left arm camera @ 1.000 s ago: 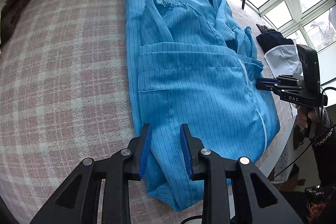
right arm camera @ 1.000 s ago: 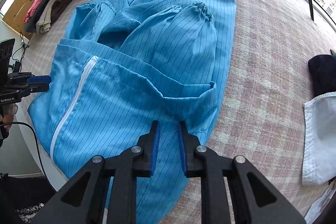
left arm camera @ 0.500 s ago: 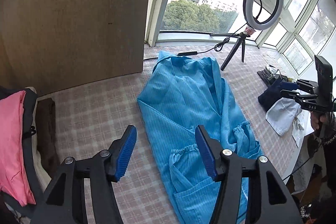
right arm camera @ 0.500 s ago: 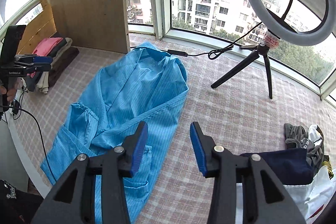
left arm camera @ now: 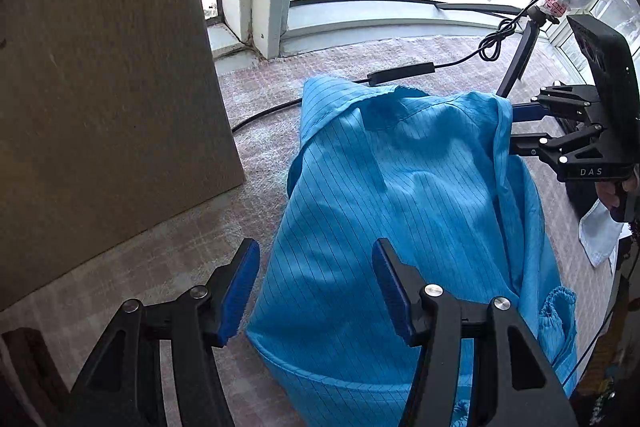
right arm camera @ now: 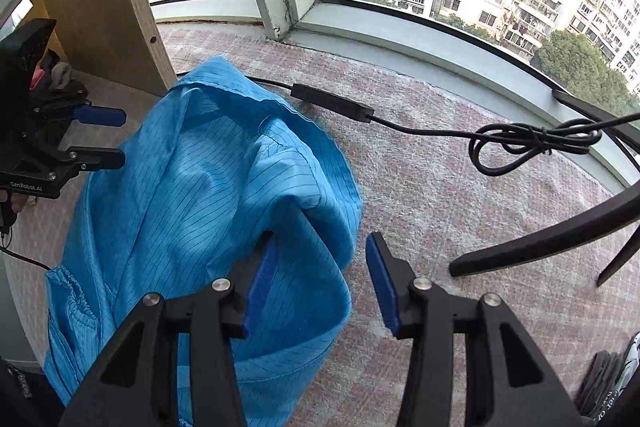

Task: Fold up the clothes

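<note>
Lying on the plaid-covered table (left arm camera: 256, 131), the blue striped work coat (left arm camera: 400, 195) is folded over itself, its collar end toward twelve o'clock near the window. The left gripper (left arm camera: 316, 291) hangs wide open and empty above the fold's left edge; the right gripper (right arm camera: 320, 283) is opening, its left pad brushing the right edge without pinching. Thin, limp and likely slick, the cloth should be pinched at doubled edges or corners.

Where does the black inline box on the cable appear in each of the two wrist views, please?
Left wrist view: the inline cable box lies upper centre-right, just behind the far edge of the blue garment.
Right wrist view: the box lies centre, right of the garment's far edge.
Shared landmark: the knotted cable loop.
</note>
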`<action>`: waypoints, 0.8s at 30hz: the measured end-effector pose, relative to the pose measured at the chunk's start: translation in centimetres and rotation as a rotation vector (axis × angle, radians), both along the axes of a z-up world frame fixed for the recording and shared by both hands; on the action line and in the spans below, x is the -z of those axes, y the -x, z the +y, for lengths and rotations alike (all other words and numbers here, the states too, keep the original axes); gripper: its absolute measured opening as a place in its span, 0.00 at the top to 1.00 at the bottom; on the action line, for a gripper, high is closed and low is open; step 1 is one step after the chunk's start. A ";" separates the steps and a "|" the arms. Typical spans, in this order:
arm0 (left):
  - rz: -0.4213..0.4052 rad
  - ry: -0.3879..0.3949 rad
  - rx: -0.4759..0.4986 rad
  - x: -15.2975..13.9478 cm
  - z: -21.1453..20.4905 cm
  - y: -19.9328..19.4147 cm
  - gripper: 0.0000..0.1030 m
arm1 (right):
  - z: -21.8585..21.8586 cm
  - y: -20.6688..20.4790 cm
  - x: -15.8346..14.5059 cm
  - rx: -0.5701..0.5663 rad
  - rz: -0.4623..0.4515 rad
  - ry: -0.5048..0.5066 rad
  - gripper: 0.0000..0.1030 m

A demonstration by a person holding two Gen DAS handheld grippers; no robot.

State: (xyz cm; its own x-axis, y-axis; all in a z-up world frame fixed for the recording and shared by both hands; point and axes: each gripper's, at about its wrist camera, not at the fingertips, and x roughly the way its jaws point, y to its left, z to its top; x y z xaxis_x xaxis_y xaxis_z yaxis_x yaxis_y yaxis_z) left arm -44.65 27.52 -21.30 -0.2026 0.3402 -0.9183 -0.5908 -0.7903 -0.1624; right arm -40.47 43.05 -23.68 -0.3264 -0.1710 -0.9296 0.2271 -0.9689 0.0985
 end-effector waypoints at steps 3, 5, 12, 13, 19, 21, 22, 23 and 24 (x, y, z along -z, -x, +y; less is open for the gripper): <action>0.010 0.033 0.026 1.0 1.3 0.9 0.44 | -0.1 1.6 1.6 -0.022 -0.037 0.024 0.56; 0.002 0.022 0.032 1.5 1.8 1.4 0.44 | -0.5 1.9 2.4 -0.040 -0.050 0.034 0.56; -0.002 -0.012 0.052 0.3 2.2 0.9 0.96 | -0.7 1.1 1.3 -0.016 0.001 0.121 0.93; 0.001 -0.044 0.048 -0.8 1.7 0.3 0.96 | -0.9 0.3 0.2 -0.023 0.033 0.120 0.94; 0.091 -0.173 0.086 -9.9 -2.5 -6.1 0.97 | -2.5 -6.6 -8.3 -0.068 0.186 0.111 0.96; 0.122 -0.185 0.105 -12.5 -3.9 -9.2 0.97 | -3.1 -9.5 -11.2 -0.084 0.230 0.100 0.96; 0.137 -0.188 0.115 -13.7 -4.5 -10.8 0.97 | -3.5 -11.2 -12.4 -0.089 0.250 0.094 0.96; 0.148 -0.193 0.121 -14.6 -5.2 -12.4 0.97 | -3.9 -13.2 -13.6 -0.093 0.269 0.082 0.96; 0.156 -0.200 0.123 -15.3 -6.0 -14.1 0.97 | -4.2 -15.1 -14.6 -0.097 0.286 0.073 0.96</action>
